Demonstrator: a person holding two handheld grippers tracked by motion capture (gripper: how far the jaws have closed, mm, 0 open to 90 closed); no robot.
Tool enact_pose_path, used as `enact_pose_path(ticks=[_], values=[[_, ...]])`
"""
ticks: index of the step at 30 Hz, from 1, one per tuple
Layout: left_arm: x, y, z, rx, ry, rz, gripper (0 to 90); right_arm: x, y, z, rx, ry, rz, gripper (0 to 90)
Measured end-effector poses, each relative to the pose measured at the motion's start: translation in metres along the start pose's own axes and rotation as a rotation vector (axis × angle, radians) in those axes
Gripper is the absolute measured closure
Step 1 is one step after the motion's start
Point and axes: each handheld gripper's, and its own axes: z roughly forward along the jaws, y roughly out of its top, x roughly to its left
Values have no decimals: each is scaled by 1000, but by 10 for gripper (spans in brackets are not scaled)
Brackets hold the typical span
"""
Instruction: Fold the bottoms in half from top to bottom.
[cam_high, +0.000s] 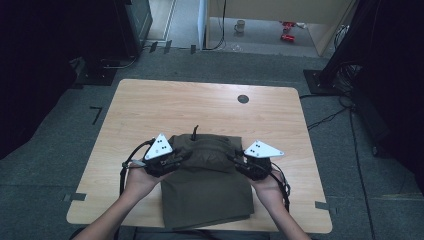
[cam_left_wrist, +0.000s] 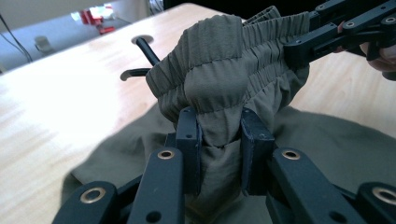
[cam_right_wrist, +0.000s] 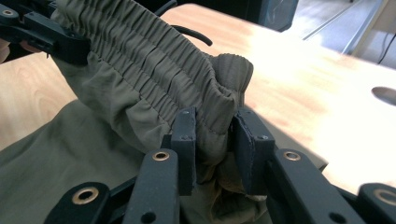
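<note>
An olive-green pair of shorts (cam_high: 205, 190) with a gathered elastic waistband (cam_high: 206, 146) lies on the wooden table (cam_high: 150, 107), legs toward the near edge. The waistband end is lifted off the cloth below. My left gripper (cam_high: 176, 160) is shut on the waistband's left corner (cam_left_wrist: 219, 98), with cloth bunched between its pads (cam_left_wrist: 189, 140). My right gripper (cam_high: 236, 161) is shut on the right corner (cam_right_wrist: 219, 93), the elastic squeezed between its pads (cam_right_wrist: 184, 140). A black drawstring (cam_high: 195, 131) pokes out behind the waistband.
A round dark grommet hole (cam_high: 243, 98) sits in the table's far right part. Bare wood lies on both sides of the shorts. Past the table, on the floor, stand a mug (cam_high: 240, 26) and red objects (cam_high: 287, 30).
</note>
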Motion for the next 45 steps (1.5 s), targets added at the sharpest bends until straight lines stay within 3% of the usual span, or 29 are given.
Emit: enact_pose_path(ticks=[4,14,21,25,29,32,36,37,45], values=[[-3,-9,0,25,-22,-21,737,4,-11,0,24,23,15,710],[-9,-28,-1,76,-70,-39,699,12,-27,-4,71,53,1,696],[-19,-37,-6,110,-93,3,642,15,-37,-10,107,86,5,650],[-20,-42,-11,121,-123,-25,582,12,-40,-17,110,119,26,610],[-19,-43,-23,101,-139,-27,552,7,-39,-30,67,137,54,605],[-15,-42,-34,63,-140,-31,553,1,-38,-37,44,138,83,684],[-1,-42,-36,70,-116,-75,580,-11,-40,-35,62,127,150,789],[4,-42,-35,71,-113,-91,591,-13,-40,-34,68,123,154,796],[11,-45,-17,125,-98,-91,647,-18,-41,-14,114,109,138,827]])
